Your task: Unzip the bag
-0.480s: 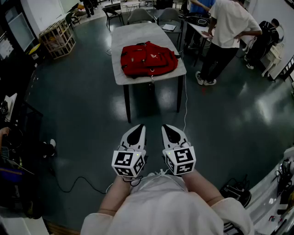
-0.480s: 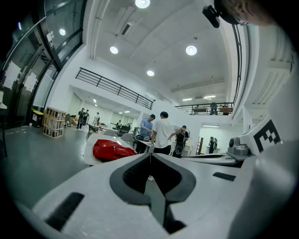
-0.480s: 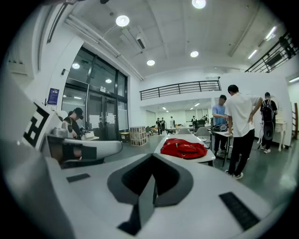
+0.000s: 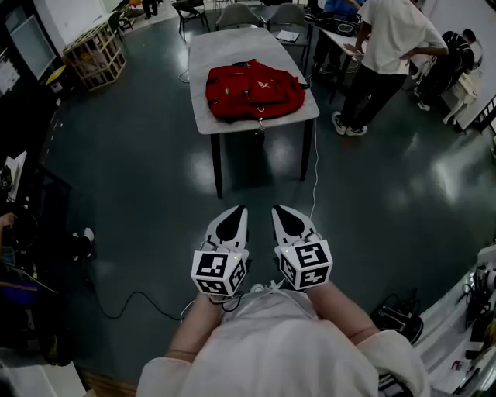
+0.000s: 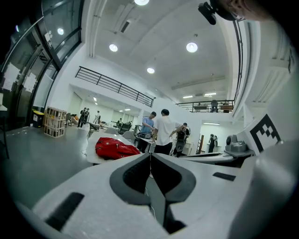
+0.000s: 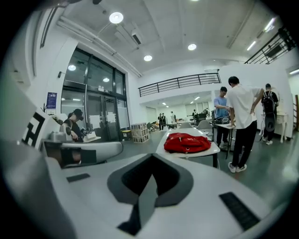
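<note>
A red backpack (image 4: 254, 91) lies flat on a white table (image 4: 213, 50) some way ahead of me; a zip pull hangs over the table's near edge. It also shows in the left gripper view as the backpack (image 5: 113, 148) and in the right gripper view as the backpack (image 6: 187, 142). My left gripper (image 4: 238, 212) and right gripper (image 4: 278, 210) are held side by side over the floor, well short of the table. Both are shut with nothing between their jaws.
A person in a white shirt (image 4: 387, 46) stands at a desk right of the table, with others behind. A wooden crate (image 4: 93, 54) stands at the far left. Cables (image 4: 128, 304) trail on the dark floor. Chairs (image 4: 236, 15) stand behind the table.
The table and backpack sit slightly higher in the head view, and both grippers have shifted a little lower. Both grippers stay shut.
</note>
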### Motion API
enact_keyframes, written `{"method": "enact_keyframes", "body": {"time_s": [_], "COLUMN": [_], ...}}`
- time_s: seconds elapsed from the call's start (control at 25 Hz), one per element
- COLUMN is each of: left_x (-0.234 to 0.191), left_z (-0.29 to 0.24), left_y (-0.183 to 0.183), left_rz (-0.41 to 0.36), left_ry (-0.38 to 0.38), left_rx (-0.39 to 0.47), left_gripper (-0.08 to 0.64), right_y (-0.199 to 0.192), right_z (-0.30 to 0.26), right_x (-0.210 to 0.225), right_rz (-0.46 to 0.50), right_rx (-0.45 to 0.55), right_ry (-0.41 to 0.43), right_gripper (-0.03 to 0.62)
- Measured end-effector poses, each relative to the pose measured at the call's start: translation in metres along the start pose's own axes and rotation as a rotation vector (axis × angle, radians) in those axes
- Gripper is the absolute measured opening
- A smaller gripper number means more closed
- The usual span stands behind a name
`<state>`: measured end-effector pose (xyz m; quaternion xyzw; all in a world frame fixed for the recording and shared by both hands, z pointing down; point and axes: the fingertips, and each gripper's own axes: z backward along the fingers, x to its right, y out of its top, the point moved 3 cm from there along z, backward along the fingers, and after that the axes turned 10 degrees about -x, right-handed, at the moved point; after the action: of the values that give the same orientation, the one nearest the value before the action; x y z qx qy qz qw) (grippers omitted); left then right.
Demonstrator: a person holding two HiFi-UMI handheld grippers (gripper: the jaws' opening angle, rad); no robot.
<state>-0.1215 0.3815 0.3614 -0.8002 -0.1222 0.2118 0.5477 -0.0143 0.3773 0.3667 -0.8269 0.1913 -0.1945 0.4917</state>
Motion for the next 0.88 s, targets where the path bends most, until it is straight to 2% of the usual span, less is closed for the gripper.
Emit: {"method": "enact_keyframes", "body": {"time_s": [0.12,0.4,0.6,0.88], "left_x": [-0.004,-0.011,-0.024,-0.047], "left_z": [0.005,0.003,-0.019,-0.068], "left_y": [-0.003,-0.011,-0.013,0.003], "left_rz": [0.01,0.03,0.04,0.045], "left_ry": [-0.001,-0.005,0.014,0.062], "left_rx": [-0.006,-0.023,-0.035,-0.056], "left_gripper": [0.023,0.023,0.023,0.023], "right_y": [-0.002,-0.009,-0.009,0.009], "right_z": [-0.002,-0.011,-0.035,-0.083], "right_x": [-0.005,-0.006,0.009,0.047], "right_rz": [-0.027,-0.021,-0.013,-0.018], "right_rx": [-0.009,-0.042,-0.066,-0.091], "right_ry": [0.003,0.002,0.018,0.061], "right_gripper": [0.026,0.026,0.026,0.028]}}
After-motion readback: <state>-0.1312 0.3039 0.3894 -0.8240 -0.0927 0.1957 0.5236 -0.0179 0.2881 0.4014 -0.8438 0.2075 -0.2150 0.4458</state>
